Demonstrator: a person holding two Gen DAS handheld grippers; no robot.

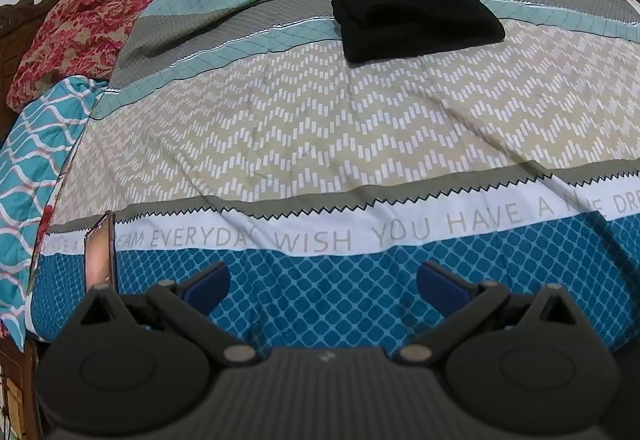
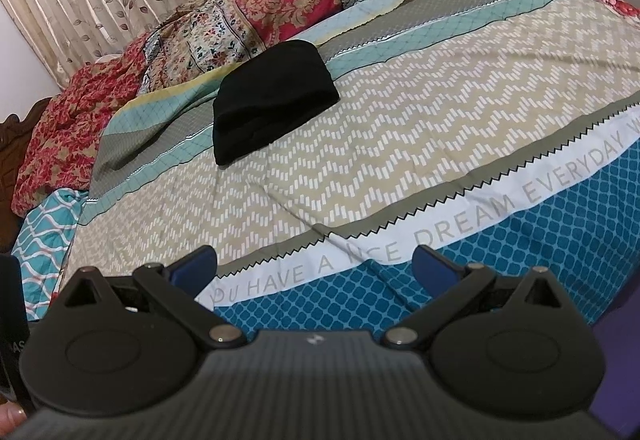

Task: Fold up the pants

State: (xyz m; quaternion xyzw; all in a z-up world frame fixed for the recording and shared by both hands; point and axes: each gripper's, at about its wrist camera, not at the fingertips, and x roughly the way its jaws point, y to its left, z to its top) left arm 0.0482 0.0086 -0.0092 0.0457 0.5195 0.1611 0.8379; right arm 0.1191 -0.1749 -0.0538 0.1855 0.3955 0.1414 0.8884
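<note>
Phone (image 1: 100, 254) left view only; pants (image 1: 416, 14) folded.

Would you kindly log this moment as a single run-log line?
black pants: folded, on patterned bedspread | left gripper: open, empty | right gripper: open, empty | both apart from pants

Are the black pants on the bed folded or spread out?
Folded: the black fabric pants sit as a compact layered stack on the patterned bedspread.

The bed (image 1: 320, 128) wears a patterned sheet; folded black pants (image 1: 416, 12) lie upper centre, floral quilts (image 1: 72, 24) bunched upper left.
</note>
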